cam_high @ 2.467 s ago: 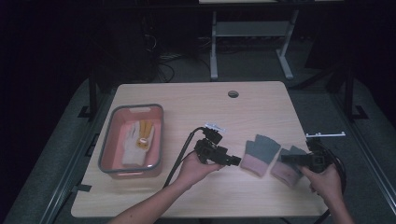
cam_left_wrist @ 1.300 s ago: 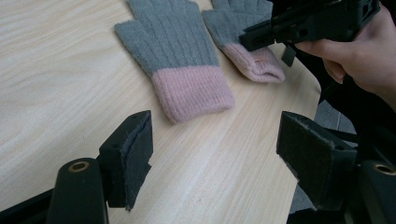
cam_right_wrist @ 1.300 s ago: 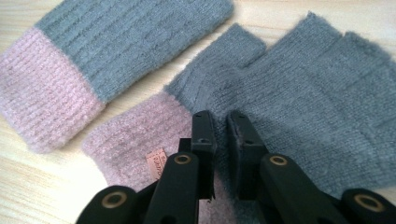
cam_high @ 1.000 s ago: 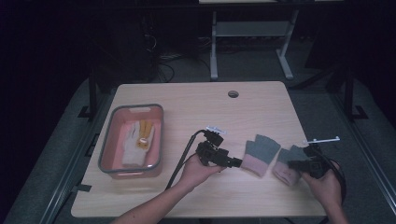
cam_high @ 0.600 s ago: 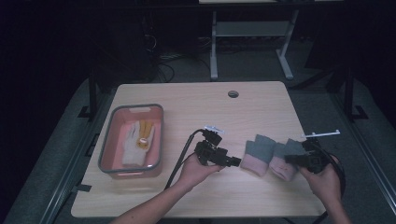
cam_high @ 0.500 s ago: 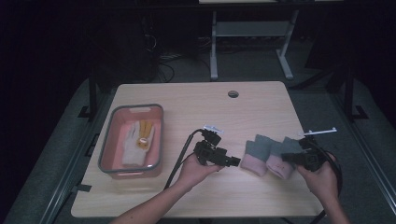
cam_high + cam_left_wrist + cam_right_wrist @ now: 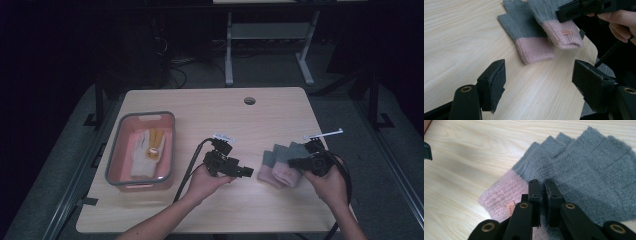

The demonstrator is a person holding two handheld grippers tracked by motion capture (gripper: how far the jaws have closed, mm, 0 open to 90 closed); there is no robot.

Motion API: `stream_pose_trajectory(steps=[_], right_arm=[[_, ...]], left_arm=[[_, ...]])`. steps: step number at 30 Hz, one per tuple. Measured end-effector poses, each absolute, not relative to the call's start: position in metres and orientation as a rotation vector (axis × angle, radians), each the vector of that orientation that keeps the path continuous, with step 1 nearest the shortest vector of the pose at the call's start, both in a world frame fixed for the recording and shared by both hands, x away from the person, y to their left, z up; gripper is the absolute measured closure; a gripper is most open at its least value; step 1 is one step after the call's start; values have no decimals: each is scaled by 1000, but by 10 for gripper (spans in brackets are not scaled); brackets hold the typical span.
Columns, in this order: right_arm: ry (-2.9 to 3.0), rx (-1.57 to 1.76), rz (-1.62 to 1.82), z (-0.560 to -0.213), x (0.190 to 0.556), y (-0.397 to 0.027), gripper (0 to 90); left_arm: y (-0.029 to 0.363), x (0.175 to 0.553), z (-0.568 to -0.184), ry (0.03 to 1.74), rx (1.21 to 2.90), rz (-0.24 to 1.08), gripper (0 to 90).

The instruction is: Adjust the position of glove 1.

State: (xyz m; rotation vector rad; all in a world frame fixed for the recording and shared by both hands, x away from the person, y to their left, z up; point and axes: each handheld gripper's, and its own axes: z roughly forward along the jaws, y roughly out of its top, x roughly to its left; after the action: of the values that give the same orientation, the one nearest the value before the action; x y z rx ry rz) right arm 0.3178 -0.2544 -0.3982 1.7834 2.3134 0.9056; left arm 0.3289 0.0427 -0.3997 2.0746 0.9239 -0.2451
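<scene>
Two grey knit gloves with pink cuffs lie at the right of the table. My right gripper (image 7: pixel 292 162) is shut on the one with a small orange tag (image 7: pixel 287 172), pinching the knit near its cuff (image 7: pixel 501 195) between closed jaws (image 7: pixel 542 183). This tagged glove (image 7: pixel 559 32) lies partly over the other glove (image 7: pixel 524 32), which lies flat (image 7: pixel 269 165). My left gripper (image 7: pixel 250 172) stands open just left of the pair, with nothing between its pads (image 7: pixel 540 70), only bare tabletop.
At the left of the table stands a pink tub with a grey rim (image 7: pixel 116 150), holding a white glove (image 7: pixel 145 152). A round cable hole (image 7: pixel 249 100) sits near the far edge. The table's right edge (image 7: pixel 594 50) is close behind the gloves.
My right gripper has moved left and a little up with the tagged glove, bringing it from apart onto the other glove. The left gripper has stayed put.
</scene>
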Motion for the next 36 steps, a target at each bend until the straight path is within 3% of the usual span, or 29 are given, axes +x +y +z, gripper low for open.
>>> stream_pose_trajectory(steps=[23,31,36], right_arm=[[2403,1739,824,-420,343,-222,819],[2363,1762,909,-416,338,-233,656],[2328,1805,949,-419,333,-245,609]], left_arm=[[43,331,-405,942,2085,-255,270],[36,332,-407,938,2092,-273,275],[28,336,-410,947,2086,-276,290]])
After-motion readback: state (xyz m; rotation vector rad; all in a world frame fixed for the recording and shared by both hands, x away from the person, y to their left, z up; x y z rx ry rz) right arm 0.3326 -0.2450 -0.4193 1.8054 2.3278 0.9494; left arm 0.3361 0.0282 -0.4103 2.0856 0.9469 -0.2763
